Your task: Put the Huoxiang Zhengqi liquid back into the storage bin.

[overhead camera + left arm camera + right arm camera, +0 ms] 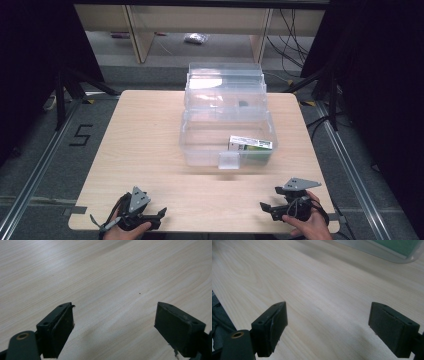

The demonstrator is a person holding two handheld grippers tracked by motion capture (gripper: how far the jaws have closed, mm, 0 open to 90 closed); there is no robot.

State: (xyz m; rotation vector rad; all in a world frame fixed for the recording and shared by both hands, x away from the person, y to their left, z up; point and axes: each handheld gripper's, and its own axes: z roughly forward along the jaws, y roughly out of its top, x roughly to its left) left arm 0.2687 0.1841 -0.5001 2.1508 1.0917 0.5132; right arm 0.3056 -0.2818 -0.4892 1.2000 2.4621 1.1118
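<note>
A clear plastic box stands open in the middle of the wooden table, its lid tipped back behind it. Inside, at the box's right front, lies a green and white carton. My left gripper rests near the table's front left edge, held by a hand, open with nothing between its jaws. My right gripper rests near the front right edge, also open and empty. A corner of the clear box and the green carton appear at the top of the right gripper view.
A small clear latch tab sticks out at the box's front. Black curtains and stand legs flank the table. A "5" is marked on the floor at the left. Wooden shelving and cables lie beyond the far edge.
</note>
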